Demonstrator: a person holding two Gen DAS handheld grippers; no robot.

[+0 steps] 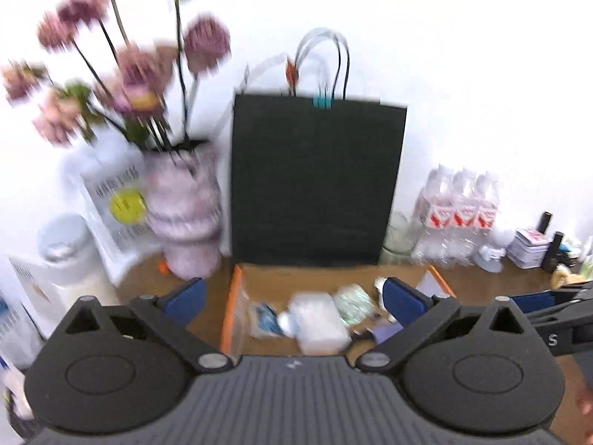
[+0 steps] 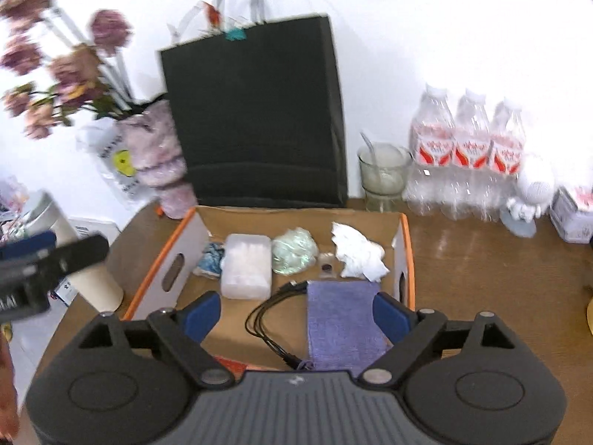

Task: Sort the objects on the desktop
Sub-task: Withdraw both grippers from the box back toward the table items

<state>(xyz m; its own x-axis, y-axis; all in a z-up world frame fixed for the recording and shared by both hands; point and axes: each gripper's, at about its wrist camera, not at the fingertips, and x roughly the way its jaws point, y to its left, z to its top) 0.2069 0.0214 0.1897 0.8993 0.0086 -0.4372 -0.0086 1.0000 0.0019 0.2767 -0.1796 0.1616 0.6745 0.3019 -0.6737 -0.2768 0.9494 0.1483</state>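
Note:
An open cardboard box with orange edges (image 2: 163, 259) sits on the wooden desk (image 2: 481, 259). In it lie a white plastic case (image 2: 246, 265), a pale green bundle (image 2: 294, 250), a blue wrapper (image 2: 211, 256), crumpled white tissue (image 2: 357, 252), a black cable (image 2: 274, 315) and a purple cloth (image 2: 343, 322). My right gripper (image 2: 296, 315) is open and empty above the box's near end. My left gripper (image 1: 294, 298) is open and empty above the box (image 1: 229, 315), with the white case (image 1: 318, 320) between its fingers. The left gripper also shows at the left of the right wrist view (image 2: 40, 259).
A black paper bag (image 2: 255, 111) stands behind the box. A vase of pink flowers (image 2: 159, 155) is at the left. A glass cup (image 2: 383, 178), three water bottles (image 2: 467, 155), a white figurine (image 2: 526, 200) and a tin (image 2: 574, 215) stand at the right.

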